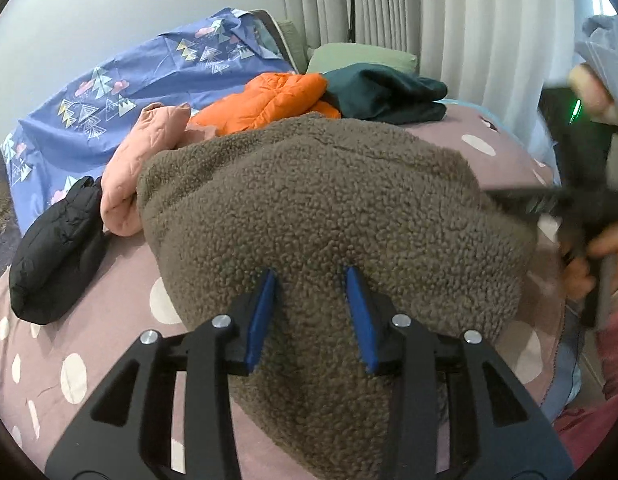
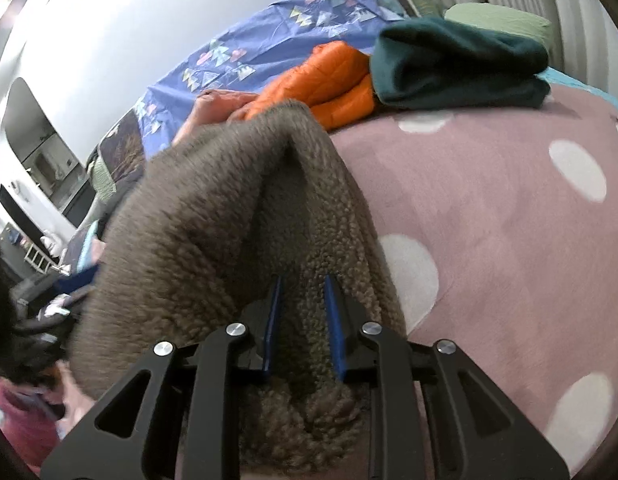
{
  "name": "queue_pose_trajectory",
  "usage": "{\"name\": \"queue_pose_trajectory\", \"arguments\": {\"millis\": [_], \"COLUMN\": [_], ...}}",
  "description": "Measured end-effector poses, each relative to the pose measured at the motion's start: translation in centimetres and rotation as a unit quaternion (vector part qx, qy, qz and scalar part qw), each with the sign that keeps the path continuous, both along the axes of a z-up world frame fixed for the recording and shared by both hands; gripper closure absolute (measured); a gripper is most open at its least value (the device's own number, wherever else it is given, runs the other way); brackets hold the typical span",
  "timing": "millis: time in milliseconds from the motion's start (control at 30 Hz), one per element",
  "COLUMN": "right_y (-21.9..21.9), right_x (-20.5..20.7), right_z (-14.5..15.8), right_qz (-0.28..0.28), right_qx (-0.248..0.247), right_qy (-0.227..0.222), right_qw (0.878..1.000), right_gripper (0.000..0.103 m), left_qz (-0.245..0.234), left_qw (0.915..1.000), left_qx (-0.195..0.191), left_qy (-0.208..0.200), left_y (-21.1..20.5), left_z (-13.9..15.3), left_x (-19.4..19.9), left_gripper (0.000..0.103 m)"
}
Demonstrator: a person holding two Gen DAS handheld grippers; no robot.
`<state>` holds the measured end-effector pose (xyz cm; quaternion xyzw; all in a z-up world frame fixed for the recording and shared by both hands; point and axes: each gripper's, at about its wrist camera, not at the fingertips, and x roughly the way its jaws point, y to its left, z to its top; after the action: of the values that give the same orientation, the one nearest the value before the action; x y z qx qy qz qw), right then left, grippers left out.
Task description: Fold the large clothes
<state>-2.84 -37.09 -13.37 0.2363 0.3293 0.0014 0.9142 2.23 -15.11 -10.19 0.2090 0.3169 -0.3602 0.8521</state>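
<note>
Fleece fills both views: the brown sherpa jacket (image 1: 329, 208) lies on the polka-dot bed (image 2: 509, 220), near the orange puffer (image 1: 277, 100). The left tool (image 1: 311, 276) pinches a thick fold; the right tool (image 2: 303, 284) pinches the raised edge. Best to carry both edges level, evenly tensioned, and lay them flat.

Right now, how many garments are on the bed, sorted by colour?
Brown fluffy fleece jacket: 1
Orange quilted puffer jacket: 1
Pink quilted jacket: 1
Black puffer jacket: 1
Dark green folded fleece garment: 1
Total: 5
</note>
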Motion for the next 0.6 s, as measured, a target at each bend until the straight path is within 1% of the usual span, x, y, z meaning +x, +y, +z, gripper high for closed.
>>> {"name": "queue_pose_trajectory", "arguments": {"millis": [33, 67, 133, 200, 267, 333, 367, 400, 433, 467, 533, 567, 600], "right_y": [0.0, 0.1, 0.8, 1.9, 3.1, 4.2, 4.7, 4.7, 4.0, 3.0, 0.8, 0.5, 0.7], "right_x": [-0.1, 0.0, 1.4, 3.6, 6.5, 9.6, 11.7, 13.7, 15.0, 15.6, 14.6, 14.2, 14.0], "right_z": [1.2, 3.2, 6.5, 8.4, 9.0, 7.9, 6.2, 3.4, 0.5, -1.9, -1.9, -1.7, -1.7], "right_qz": [-0.002, 0.001, 0.019, 0.047, 0.077, 0.093, 0.087, 0.066, 0.058, 0.055, 0.046, 0.044, 0.046], "right_qx": [-0.011, -0.03, -0.067, -0.086, -0.088, -0.098, -0.119, -0.136, -0.117, -0.077, -0.006, 0.003, -0.011], "right_qy": [-0.012, -0.03, -0.053, -0.062, -0.061, -0.036, -0.001, 0.055, 0.095, 0.089, 0.069, 0.066, 0.065], "right_qw": [1.0, 0.999, 0.996, 0.993, 0.991, 0.99, 0.989, 0.987, 0.987, 0.992, 0.997, 0.997, 0.997], "right_gripper": [0.078, 0.077, 0.074, 0.072, 0.071, 0.07, 0.07, 0.07, 0.07, 0.069, 0.07, 0.07, 0.07], "left_qz": [0.0, 0.0, 0.001, 0.003, 0.004, 0.006, 0.007, 0.008, 0.007, 0.004, 0.003, 0.011, 0.02], "left_qw": [1.0, 0.9999, 0.9998, 0.9998, 0.9998, 0.9999, 0.9999, 0.9999, 0.9999, 0.9999, 0.9993, 0.9974, 0.9955], "left_qx": [0.005, 0.008, 0.012, 0.013, 0.01, 0.007, 0.005, 0.002, -0.002, -0.009, -0.038, -0.068, -0.086], "left_qy": [-0.006, -0.01, -0.014, -0.016, -0.015, -0.013, -0.012, -0.012, -0.012, -0.01, 0.001, 0.021, 0.034], "left_y": [-0.2, 0.0, -0.1, -0.2, -0.2, -0.1, -0.1, 0.0, 0.1, 0.2, 0.7, 1.6, 2.2], "left_z": [0.0, 0.0, 0.1, 0.1, 0.1, 0.1, 0.1, 0.1, 0.1, 0.2, 0.6, 1.4, 2.1], "left_x": [-0.2, -0.2, -0.4, -0.5, -0.5, -0.4, -0.4, -0.4, -0.4, -0.3, 0.3, 1.0, 1.8], "left_gripper": [0.064, 0.064, 0.064, 0.064, 0.064, 0.064, 0.064, 0.064, 0.064, 0.064, 0.059, 0.052, 0.051]}}
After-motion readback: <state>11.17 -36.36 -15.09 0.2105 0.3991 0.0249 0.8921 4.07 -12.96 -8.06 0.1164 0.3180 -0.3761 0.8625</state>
